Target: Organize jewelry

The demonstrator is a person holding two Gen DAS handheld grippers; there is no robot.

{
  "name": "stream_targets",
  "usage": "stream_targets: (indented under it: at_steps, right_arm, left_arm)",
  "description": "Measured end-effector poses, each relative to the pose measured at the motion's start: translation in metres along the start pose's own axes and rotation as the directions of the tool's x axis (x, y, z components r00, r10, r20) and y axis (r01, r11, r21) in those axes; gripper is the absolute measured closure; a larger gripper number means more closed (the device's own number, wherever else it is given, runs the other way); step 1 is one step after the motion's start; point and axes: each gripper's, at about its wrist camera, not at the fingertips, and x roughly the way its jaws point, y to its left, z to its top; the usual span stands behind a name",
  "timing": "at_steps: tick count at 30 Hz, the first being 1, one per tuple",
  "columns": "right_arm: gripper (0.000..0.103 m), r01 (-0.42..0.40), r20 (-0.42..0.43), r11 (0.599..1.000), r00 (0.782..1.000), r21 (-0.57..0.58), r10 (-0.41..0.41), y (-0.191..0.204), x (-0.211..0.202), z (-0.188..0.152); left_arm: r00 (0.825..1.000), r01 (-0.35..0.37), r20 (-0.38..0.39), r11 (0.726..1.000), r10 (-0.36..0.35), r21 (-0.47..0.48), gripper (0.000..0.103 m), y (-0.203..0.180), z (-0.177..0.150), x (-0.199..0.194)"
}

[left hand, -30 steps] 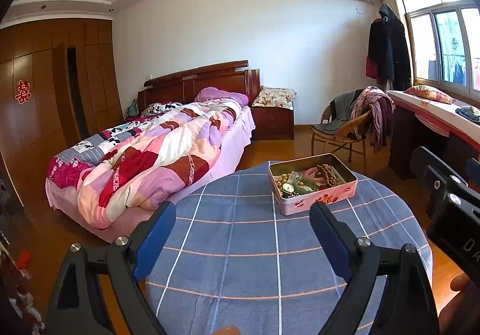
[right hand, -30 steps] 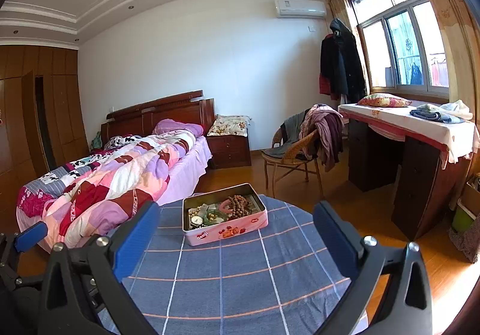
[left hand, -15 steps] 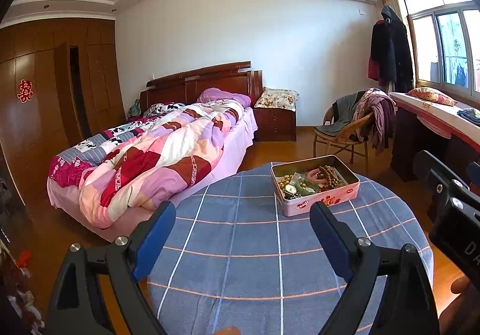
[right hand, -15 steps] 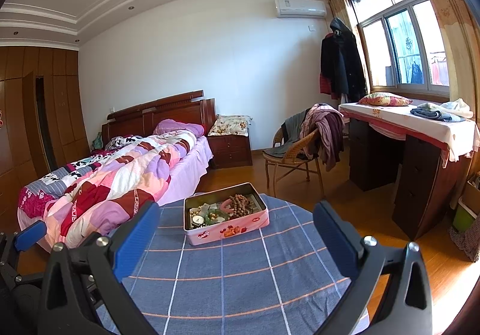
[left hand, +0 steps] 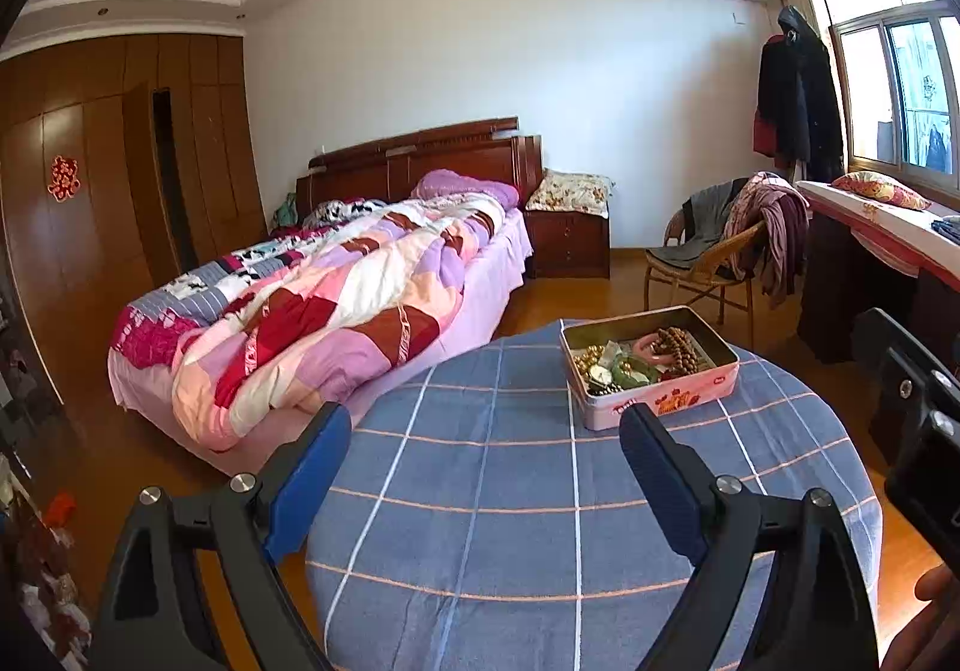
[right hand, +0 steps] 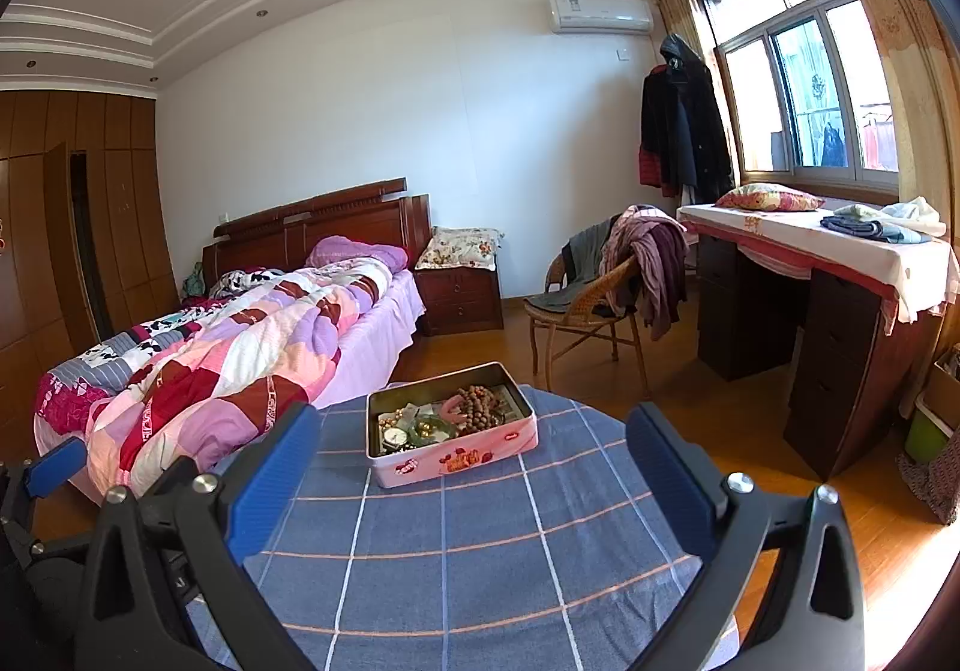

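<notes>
An open pink tin point(left hand: 651, 405) point(right hand: 462, 455) stands at the far side of a round table with a blue checked cloth point(left hand: 540, 521) point(right hand: 480, 551). It holds brown wooden beads point(left hand: 678, 350) point(right hand: 480, 401), a pink ring-shaped piece, a green piece, gold beads and a small watch face. My left gripper point(left hand: 486, 479) is open and empty, held above the table's near part, short of the tin. My right gripper point(right hand: 474, 473) is open and empty, also short of the tin. The right gripper's body shows at the right edge of the left wrist view point(left hand: 912, 431).
A bed with a patchwork quilt point(left hand: 336, 311) lies left of the table. A wicker chair with clothes point(right hand: 606, 293) and a dark desk point(right hand: 840, 323) stand to the right. A nightstand point(right hand: 462, 293) stands by the far wall.
Both grippers have shifted slightly leftward, so the tin has drifted a little to the right in both views. Both stay open and empty.
</notes>
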Motion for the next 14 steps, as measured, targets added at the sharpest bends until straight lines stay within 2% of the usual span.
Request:
stream_targets:
  at_steps: [3,10,14]
  right_arm:
    - [0.000,0.002,-0.004,1.000,1.000,-0.002,-0.002,0.0006,0.0011,-0.0018]
    - [0.000,0.000,-0.014,1.000,1.000,0.000,0.000,-0.0001,0.0025,-0.0042]
    - [0.000,0.002,-0.022,1.000,1.000,-0.002,-0.002,-0.0004,0.0033,-0.0051]
  left_arm:
    - [0.999,0.035,-0.003,0.999,-0.035,-0.015,0.012,0.0020,-0.0013,-0.0005]
    - [0.999,0.048,-0.014,0.999,-0.048,-0.015,0.012,0.0002,-0.0028,-0.0003]
    - [0.997,0.052,-0.060,0.999,-0.052,-0.016,0.012,-0.0006,-0.0030,0.0077]
